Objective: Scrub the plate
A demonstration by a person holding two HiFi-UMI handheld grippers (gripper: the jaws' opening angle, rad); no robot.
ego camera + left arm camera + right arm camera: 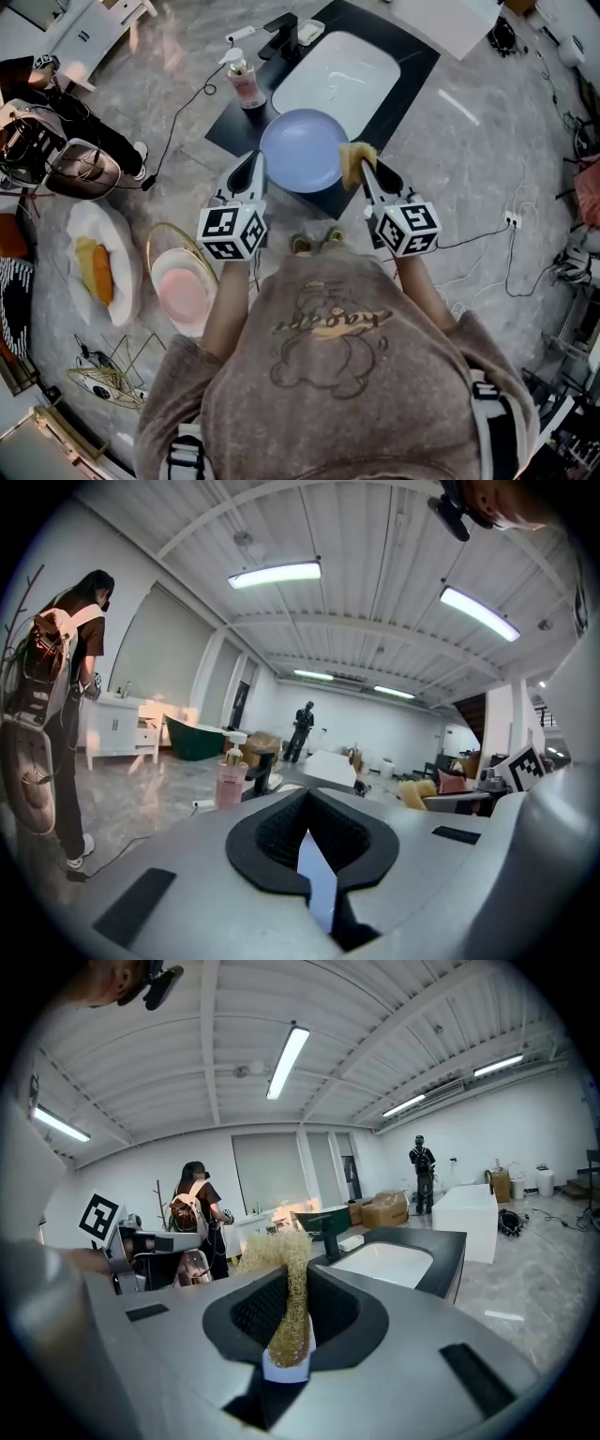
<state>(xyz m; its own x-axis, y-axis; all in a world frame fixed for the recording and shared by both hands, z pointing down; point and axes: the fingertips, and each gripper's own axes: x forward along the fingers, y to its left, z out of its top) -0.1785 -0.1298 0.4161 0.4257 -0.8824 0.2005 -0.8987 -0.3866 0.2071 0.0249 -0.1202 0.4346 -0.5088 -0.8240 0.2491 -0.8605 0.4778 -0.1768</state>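
A round lavender plate (pixel 302 150) is held up over the near edge of the dark counter (pixel 412 56) with its white sink basin (pixel 337 80). My left gripper (pixel 258 161) is shut on the plate's left rim. In the left gripper view that rim (pixel 317 885) shows as a thin pale sliver between the black pads. My right gripper (pixel 362 167) is shut on a yellow fibrous scrubber (pixel 356 157), which lies against the plate's right edge. In the right gripper view the scrubber (pixel 289 1302) sticks up from between the jaws.
A pink soap pump bottle (pixel 246 82) and a black faucet (pixel 281 36) stand at the sink's far left. On the floor to the left lie a pink plate (pixel 183 292) by a wire rack (pixel 103 380) and a white dish of food (pixel 98 267). Cables cross the floor.
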